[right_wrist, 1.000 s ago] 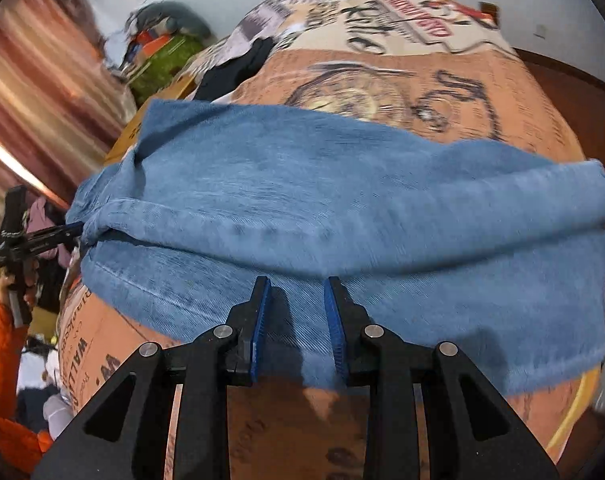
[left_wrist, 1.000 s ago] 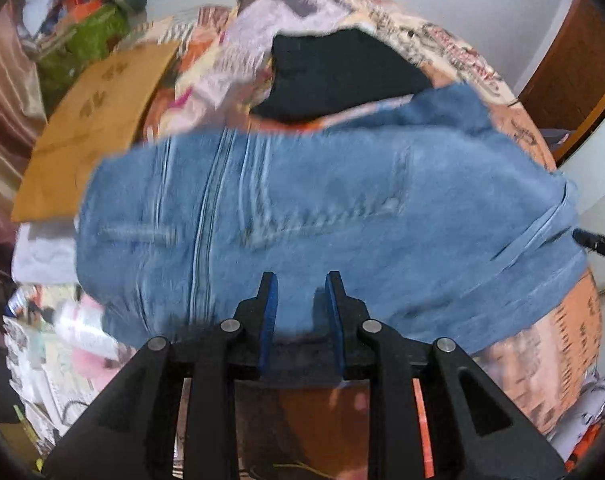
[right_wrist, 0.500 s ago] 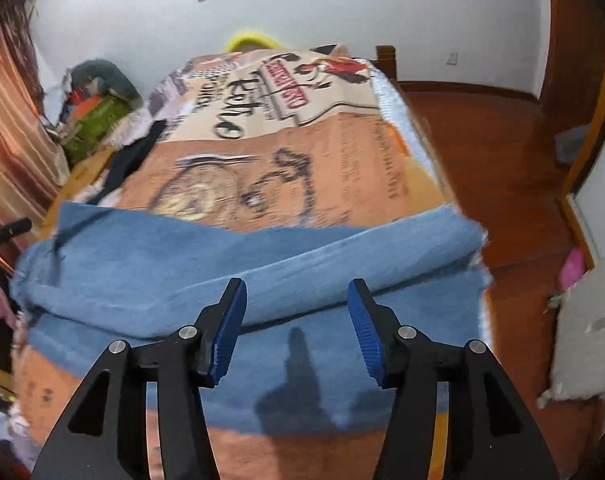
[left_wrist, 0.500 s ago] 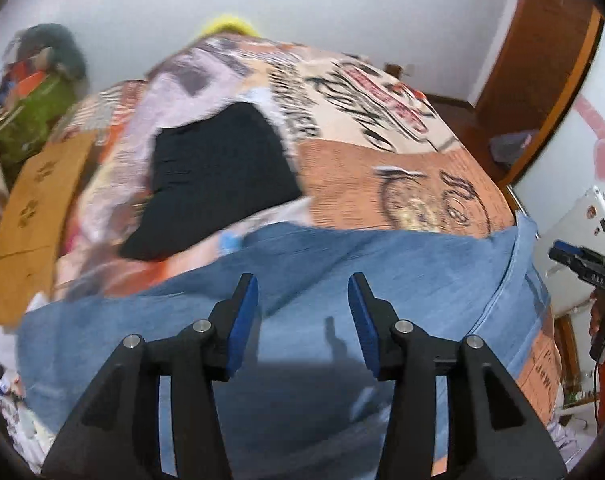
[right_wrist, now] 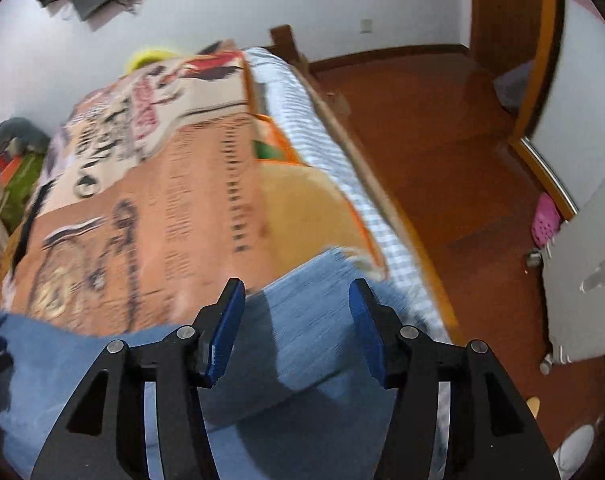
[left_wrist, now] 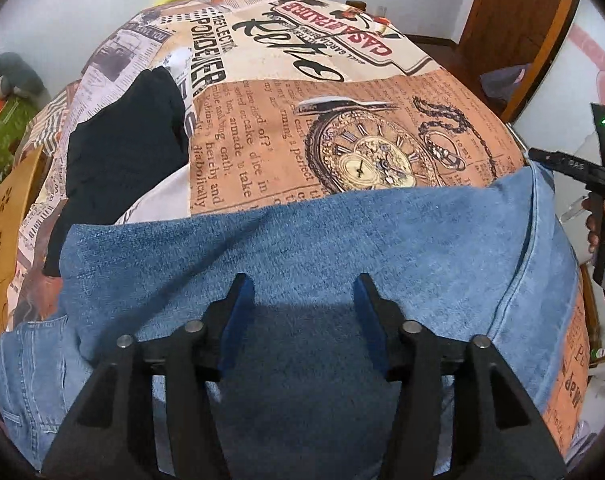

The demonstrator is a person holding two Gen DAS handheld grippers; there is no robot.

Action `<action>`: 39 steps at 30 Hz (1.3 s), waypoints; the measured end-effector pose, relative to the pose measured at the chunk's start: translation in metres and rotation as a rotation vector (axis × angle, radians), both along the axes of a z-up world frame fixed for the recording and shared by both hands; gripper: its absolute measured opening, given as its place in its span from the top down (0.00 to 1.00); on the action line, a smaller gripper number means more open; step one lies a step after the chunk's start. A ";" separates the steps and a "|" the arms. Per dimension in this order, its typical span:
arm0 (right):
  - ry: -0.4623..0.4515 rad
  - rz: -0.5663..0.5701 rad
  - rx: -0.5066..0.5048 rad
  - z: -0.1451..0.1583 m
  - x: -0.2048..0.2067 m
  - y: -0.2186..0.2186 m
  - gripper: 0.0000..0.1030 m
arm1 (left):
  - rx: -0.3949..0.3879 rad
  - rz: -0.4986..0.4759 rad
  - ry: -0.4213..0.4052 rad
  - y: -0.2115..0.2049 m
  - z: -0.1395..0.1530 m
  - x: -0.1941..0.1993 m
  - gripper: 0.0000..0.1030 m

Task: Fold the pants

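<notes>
Across the lower frame the jeans (left_wrist: 302, 248) run off the bottom edge, blurred in the right view; left gripper (left_wrist: 300, 312) and right gripper (right_wrist: 296, 316), jaws just widened, hover released, gripping nothing.

This is a bedroom in a home. A bed (right_wrist: 342, 184) fills most of both views; it is covered with a printed blanket (left_wrist: 342, 112) that shows newspaper text and a pocket watch, and a striped sheet (right_wrist: 302, 120) is visible at its edge. Clothes lie on the blanket: blue jeans (left_wrist: 302, 240) and a dark garment (left_wrist: 122, 140). The floor (right_wrist: 442, 140) is of red-brown wood, the walls are white, and a wooden door frame (right_wrist: 514, 40) stands at the right. A pink slipper (right_wrist: 546, 220) lies on the floor near the frame. More things are piled beside the bed at the left (left_wrist: 6, 120).
</notes>
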State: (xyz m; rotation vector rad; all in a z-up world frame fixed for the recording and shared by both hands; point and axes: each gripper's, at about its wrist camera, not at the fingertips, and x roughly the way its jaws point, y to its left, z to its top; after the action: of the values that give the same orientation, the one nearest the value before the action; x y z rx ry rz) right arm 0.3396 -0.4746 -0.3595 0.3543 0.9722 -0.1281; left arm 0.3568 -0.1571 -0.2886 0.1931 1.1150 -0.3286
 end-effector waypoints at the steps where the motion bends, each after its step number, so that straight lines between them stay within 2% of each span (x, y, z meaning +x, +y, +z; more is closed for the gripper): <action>1: 0.013 0.001 0.000 -0.005 0.002 -0.002 0.51 | -0.009 0.002 0.005 0.001 -0.001 0.001 0.44; 4: 0.010 0.020 0.041 -0.019 0.006 -0.001 0.51 | -0.038 0.015 0.019 0.004 -0.005 0.005 0.40; 6: -0.008 0.033 0.065 -0.021 0.003 -0.003 0.55 | -0.041 0.015 0.018 0.003 -0.006 0.006 0.39; 8: -0.026 0.040 0.079 -0.021 0.002 -0.003 0.67 | -0.035 0.010 0.013 0.002 -0.007 0.006 0.37; 10: -0.034 0.062 0.061 -0.018 0.001 -0.001 0.76 | -0.027 0.007 0.010 0.000 -0.007 0.006 0.36; 12: -0.048 0.073 0.036 -0.014 0.000 0.002 0.89 | -0.027 0.006 0.014 0.001 -0.006 0.006 0.36; 16: -0.110 0.068 0.028 0.006 -0.011 -0.002 0.92 | -0.020 0.008 0.032 0.002 -0.002 0.004 0.36; 19: -0.167 0.057 0.026 0.027 -0.027 -0.012 0.92 | -0.049 0.000 0.075 0.006 0.004 -0.005 0.36; 25: -0.232 0.035 0.012 0.052 -0.071 -0.030 0.93 | -0.039 0.001 0.084 0.014 0.013 -0.033 0.36; 31: -0.191 0.005 0.033 0.031 -0.107 -0.031 0.93 | -0.011 -0.005 0.051 0.015 0.024 -0.057 0.36; 36: -0.167 -0.038 0.077 0.010 -0.131 -0.032 0.93 | -0.040 0.014 0.006 0.026 0.045 -0.076 0.36; 39: -0.102 -0.041 0.057 -0.007 -0.137 -0.029 0.93 | -0.029 0.031 -0.012 0.039 0.053 -0.085 0.36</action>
State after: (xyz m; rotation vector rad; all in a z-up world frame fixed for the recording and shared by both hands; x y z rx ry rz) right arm 0.2029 -0.5034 -0.3666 0.4299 0.8688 -0.1189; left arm 0.2720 -0.1184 -0.2358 0.1514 1.0995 -0.3153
